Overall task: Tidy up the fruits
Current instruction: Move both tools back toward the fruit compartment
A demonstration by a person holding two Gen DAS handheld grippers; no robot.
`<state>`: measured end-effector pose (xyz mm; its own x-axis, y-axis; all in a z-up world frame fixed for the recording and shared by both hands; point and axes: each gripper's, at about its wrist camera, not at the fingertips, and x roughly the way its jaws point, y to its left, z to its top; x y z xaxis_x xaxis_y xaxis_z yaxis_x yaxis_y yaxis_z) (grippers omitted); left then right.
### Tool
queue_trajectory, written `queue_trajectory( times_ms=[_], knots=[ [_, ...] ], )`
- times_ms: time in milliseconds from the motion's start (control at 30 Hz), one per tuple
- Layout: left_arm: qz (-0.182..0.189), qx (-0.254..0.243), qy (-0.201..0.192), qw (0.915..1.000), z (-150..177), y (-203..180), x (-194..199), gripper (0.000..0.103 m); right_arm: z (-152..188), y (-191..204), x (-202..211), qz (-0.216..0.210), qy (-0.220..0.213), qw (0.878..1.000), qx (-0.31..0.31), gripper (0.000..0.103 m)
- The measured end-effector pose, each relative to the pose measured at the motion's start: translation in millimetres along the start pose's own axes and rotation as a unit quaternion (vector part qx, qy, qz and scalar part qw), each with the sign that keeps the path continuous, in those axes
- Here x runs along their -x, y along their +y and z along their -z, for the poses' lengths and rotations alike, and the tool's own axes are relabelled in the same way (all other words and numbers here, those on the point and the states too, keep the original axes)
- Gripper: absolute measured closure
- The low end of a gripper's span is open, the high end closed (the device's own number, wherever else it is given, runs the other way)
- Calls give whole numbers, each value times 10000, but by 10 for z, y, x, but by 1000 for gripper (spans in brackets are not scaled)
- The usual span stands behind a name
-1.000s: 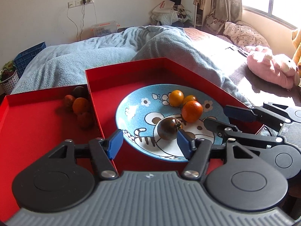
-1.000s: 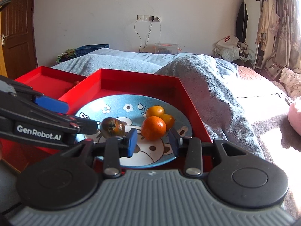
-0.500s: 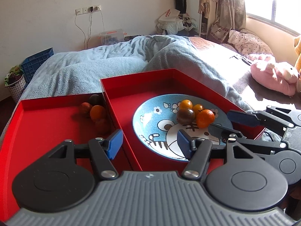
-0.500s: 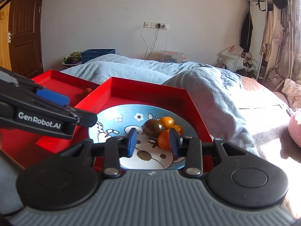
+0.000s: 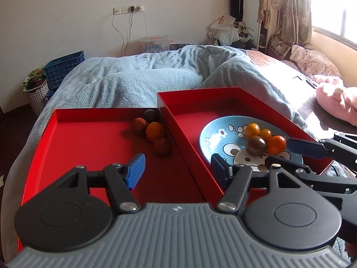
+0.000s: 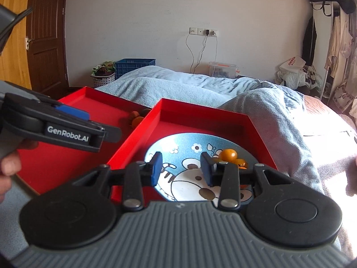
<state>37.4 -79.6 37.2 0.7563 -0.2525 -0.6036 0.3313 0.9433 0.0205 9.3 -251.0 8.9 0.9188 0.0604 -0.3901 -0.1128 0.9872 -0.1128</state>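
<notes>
The left gripper is spread wide and holds nothing, straddling the wall between 2 red trays. The right gripper is also parted and empty, above the blue plate. On that plate in the right tray, 3 orange fruits touch a dark fruit. The left tray holds 4 fruits in its far right corner
</notes>
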Motion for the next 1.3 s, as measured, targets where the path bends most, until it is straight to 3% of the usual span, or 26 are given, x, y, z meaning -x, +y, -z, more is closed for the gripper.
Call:
queue_trajectory(
  times_ms=[300,900,1300],
  knots=[
    [-259,195,79,9994,121,338,-7,29,-121,300,-94,-278,162,9991,279,62],
    [-623,541,260,9962,284,663,-144,29,-299,680,-326,-481,396,9937,931,62],
    [-705,750,320,9942,328,819,-183,29,-599,663,-575,-1103,664,9800,1519,63]
  ],
)
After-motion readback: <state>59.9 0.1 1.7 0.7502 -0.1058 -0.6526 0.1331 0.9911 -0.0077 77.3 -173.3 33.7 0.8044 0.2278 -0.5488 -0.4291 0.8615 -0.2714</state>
